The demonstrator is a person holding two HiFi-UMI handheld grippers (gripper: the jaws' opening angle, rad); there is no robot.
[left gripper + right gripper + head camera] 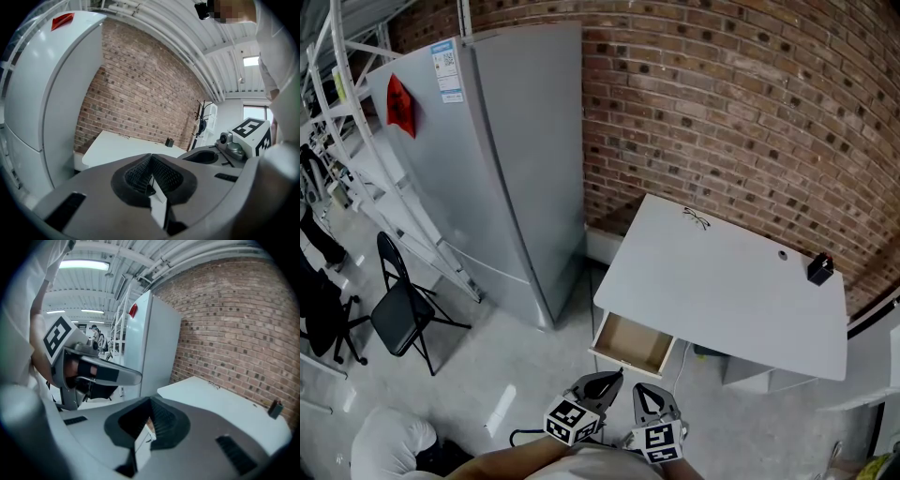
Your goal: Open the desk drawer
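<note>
The desk drawer [630,343] stands pulled out at the left front of the white desk [722,281], its pale wooden inside showing and apparently empty. A tall grey refrigerator [506,159] stands to the desk's left against the brick wall, with a black folding chair [398,314] further left. You hold your left gripper [600,382] and right gripper [651,397] low by your body, short of the drawer, each with its jaws closed on nothing. The opening looks done; if more travel is wanted, you'd need to open a gripper and reach the drawer front.
</note>
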